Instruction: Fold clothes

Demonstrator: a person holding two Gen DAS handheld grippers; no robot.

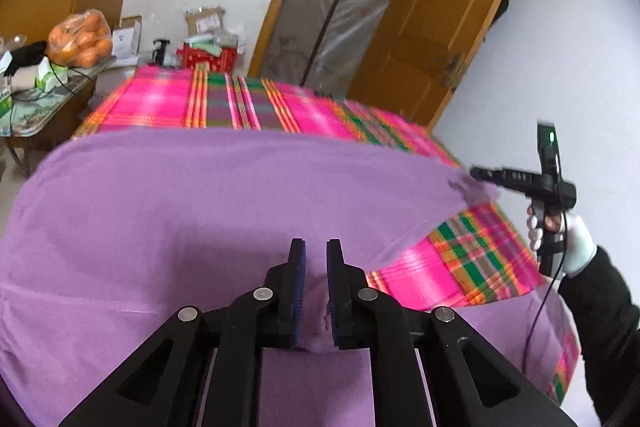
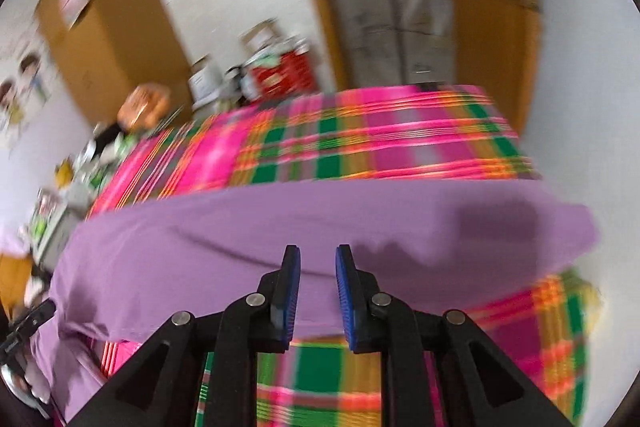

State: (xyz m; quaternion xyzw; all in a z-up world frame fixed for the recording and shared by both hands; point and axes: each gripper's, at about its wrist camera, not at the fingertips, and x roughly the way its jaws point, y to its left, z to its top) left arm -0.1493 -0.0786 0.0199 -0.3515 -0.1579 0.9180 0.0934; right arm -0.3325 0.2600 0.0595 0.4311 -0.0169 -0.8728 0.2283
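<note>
Apparently mid-fold: one purple garment (image 1: 180, 211) spread over plaid-covered counter (image 1: 168, 99), one fold made, more folds left. Left tool (image 1: 316, 291) jaws narrowly parted, bunch of purple cloth between pads; grip uncertain. Right tool (image 2: 318, 297) slightly open, empty, above garment's near edge. Two tools, one garment.
</note>
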